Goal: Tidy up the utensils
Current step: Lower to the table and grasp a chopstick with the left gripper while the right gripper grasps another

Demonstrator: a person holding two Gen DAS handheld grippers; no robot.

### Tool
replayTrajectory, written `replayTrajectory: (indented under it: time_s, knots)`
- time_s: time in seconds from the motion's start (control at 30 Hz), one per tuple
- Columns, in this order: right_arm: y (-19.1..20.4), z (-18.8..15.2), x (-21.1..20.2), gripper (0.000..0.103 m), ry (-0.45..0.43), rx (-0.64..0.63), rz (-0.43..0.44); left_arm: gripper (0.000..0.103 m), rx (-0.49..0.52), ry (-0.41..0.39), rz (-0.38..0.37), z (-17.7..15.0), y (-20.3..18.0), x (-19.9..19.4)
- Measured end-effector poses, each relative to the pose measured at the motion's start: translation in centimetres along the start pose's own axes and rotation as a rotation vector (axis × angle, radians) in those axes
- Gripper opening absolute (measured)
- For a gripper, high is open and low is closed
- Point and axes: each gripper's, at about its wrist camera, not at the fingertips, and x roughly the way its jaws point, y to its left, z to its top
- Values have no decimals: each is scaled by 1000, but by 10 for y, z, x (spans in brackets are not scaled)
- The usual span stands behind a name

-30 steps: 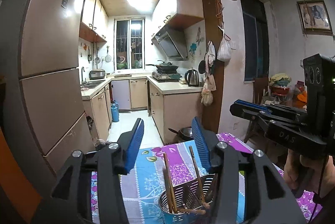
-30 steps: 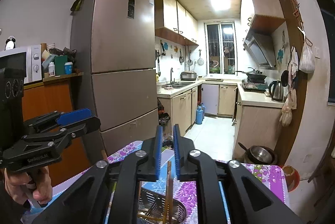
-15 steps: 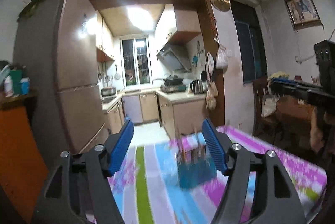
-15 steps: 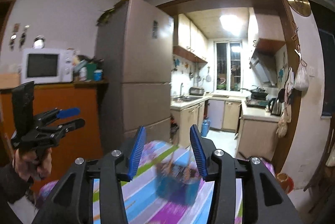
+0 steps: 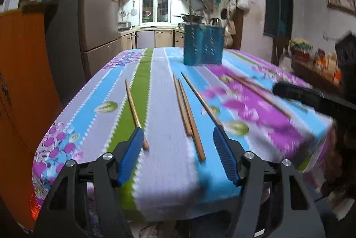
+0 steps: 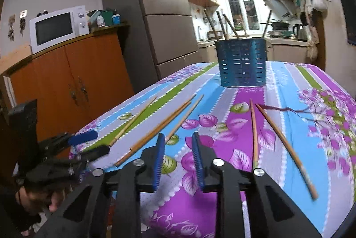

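Right wrist view: the right gripper, empty jaws narrowing, hovers over loose wooden chopsticks on the striped floral tablecloth; the left gripper, fingers apart, also closing on nothing.

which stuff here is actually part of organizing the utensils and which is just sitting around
Part of the job:
- loose chopsticks on the tablecloth
- blue utensil holder, some chopsticks already standing in it
- left gripper, empty, jaws closing
- right gripper, empty, jaws closing

Just lying about:
- microwave
- fridge
- kettle
- orange cabinet
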Motion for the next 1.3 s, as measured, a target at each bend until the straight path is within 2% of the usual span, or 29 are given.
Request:
replayTrajectory:
  time_s: [0.13,0.3,0.43,0.77,0.87,1.3]
  knots:
    - [-10,-15,-21,26,-31,-57,-150,60,36,-7,18,-13,-5,7]
    - [-32,-29,-17,26,-8,-38,-233,55,44,-18,16,-28,-6,10]
    - [-41,-32,-1,25,15,-30,-238,49,54,-25,11,-33,-9,9]
    - [-51,-44,4,15,36,8,-242,21,55,-26,-8,-37,-17,14]
    - [-52,-45,4,13,35,2,-248,19,52,-31,-13,-37,-21,15]
    - [-53,-48,-1,13,25,3,-245,18,41,-49,6,-42,-26,13]
